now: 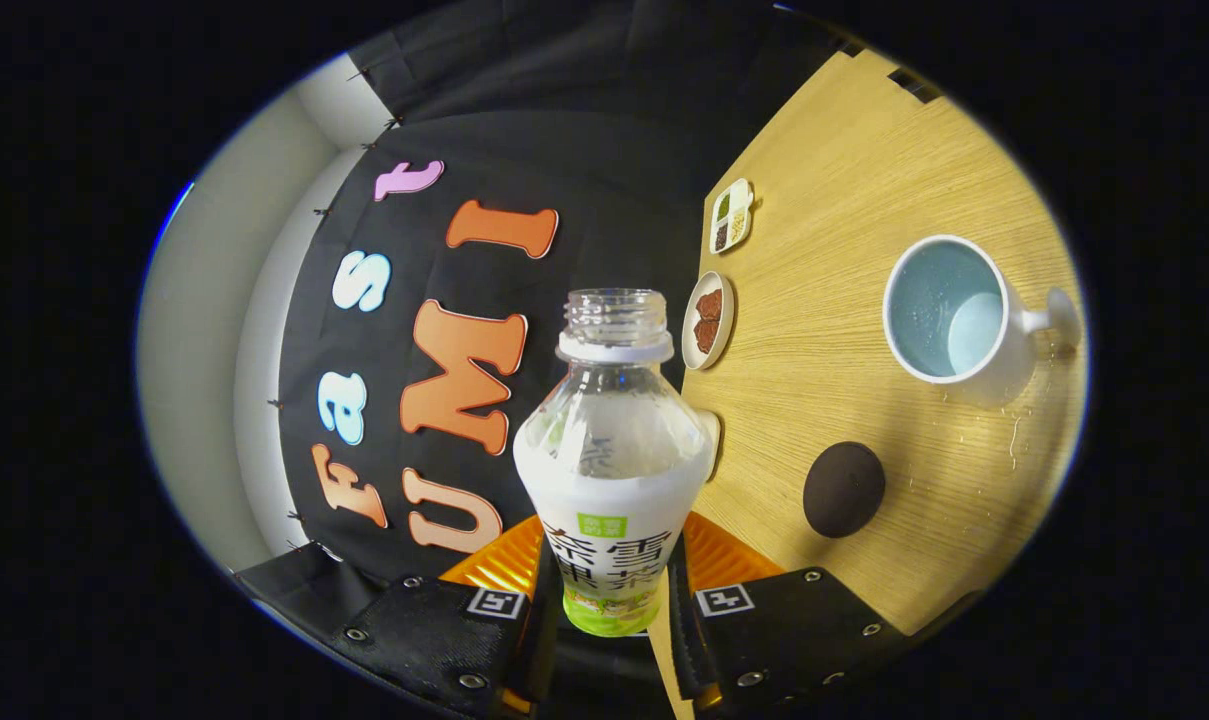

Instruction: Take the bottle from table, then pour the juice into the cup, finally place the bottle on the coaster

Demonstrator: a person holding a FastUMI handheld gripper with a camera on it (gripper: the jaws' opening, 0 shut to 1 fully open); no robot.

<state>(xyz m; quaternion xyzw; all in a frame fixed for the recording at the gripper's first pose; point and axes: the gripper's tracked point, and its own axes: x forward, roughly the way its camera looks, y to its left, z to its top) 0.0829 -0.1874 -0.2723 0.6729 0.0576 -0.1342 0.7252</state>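
Gripper (612,590) was rolled sideways, fingers clamped on the capless bottle (612,470) (table (844,330) looked vertical); cup (949,312) and dark coaster (843,489) lay beyond the bottle.

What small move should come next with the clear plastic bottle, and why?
Probably carry the uncapped clear plastic bottle, gripped between the gripper fingers, over the white mug: its mouth is not above the mug yet, and the dark round coaster comes last.

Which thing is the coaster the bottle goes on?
Look at the wooden table. Find the white cup on it; the coaster lies flat beside it, nearer the gripper, which is shut on the bottle. It is the only dark round disc there.
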